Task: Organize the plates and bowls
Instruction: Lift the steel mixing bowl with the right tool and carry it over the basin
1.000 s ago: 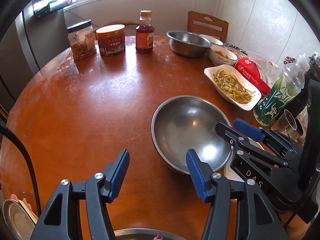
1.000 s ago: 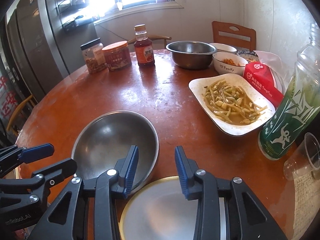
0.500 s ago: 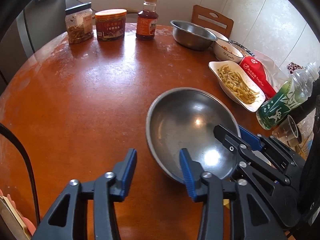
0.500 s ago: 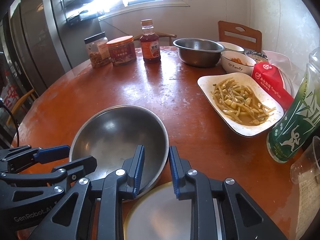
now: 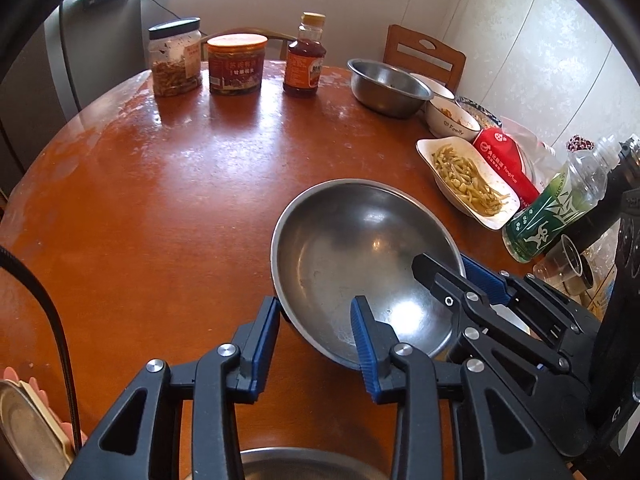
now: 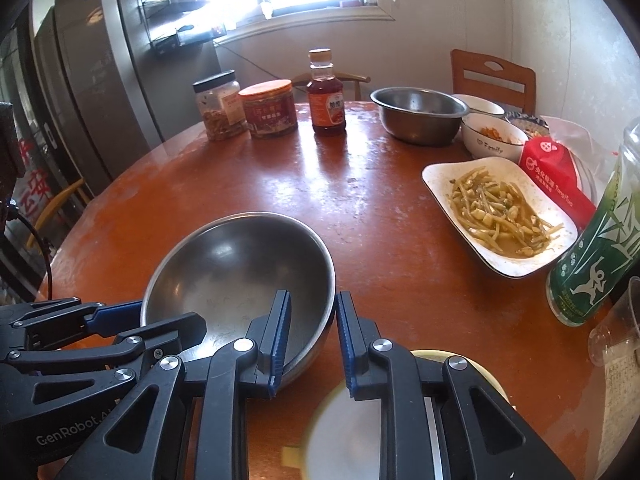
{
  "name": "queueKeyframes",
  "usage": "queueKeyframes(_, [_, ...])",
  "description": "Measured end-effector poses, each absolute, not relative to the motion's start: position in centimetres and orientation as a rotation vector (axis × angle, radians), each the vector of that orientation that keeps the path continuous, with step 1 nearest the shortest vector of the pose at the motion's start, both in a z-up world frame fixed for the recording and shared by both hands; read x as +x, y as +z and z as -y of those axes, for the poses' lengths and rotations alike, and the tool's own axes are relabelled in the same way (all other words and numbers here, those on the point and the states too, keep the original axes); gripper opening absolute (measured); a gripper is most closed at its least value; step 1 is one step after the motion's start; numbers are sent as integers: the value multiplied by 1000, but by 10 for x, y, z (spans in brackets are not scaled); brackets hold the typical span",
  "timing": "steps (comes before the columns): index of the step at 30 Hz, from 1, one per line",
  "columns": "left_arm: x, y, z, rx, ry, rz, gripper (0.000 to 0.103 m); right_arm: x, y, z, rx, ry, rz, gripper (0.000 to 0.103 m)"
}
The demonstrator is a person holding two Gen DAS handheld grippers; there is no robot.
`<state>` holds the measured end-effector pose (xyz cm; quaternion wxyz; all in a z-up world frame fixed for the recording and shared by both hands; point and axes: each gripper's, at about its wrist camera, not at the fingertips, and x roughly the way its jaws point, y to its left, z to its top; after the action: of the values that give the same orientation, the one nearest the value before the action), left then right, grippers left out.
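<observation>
Left wrist view: the left gripper (image 5: 314,334) is closing its blue-padded black fingers (image 5: 264,344) over the near rim of the wide shallow stainless-steel bowl (image 5: 360,256); the rim is sitting between the pads, one finger outside and one inside, and whether the pads are pressing yet I cannot tell. The bowl is lying tilted on the round reddish-brown wooden counter (image 5: 180,200), right of centre. The right gripper (image 5: 460,280) is reaching in from the right, its fingers clenched over the bowl's right rim. Far on the counter a deep steel bowl (image 5: 386,82) is standing, with a white ceramic bowl (image 5: 450,120) just right of it and a white oblong plate of yellow vegetable strips (image 5: 468,180) nearer. A green-labelled plastic bottle (image 5: 556,204) is standing at the right edge.

Right wrist view: the right gripper (image 6: 312,338) is clamping the near right rim of the shallow steel bowl (image 6: 236,268), fingers clenched with the rim between the pads. The left gripper (image 6: 120,320) is coming in from the left at the bowl's near left rim. A round yellow-rimmed metal plate (image 6: 460,364) is lying just near-right of the bowl, under the right gripper. Three jars and bottles are standing far left: a black-lidded clear jar (image 6: 218,106), an orange-lidded jar (image 6: 270,108) and a red sauce bottle (image 6: 325,94).
</observation>
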<state>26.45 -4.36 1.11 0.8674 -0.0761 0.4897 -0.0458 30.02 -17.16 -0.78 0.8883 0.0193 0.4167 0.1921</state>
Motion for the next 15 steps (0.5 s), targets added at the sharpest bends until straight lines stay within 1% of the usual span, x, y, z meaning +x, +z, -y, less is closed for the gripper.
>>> queueKeyframes(15, [226, 37, 16, -158, -60, -953, 37, 267, 21, 143, 16, 452, -812, 24])
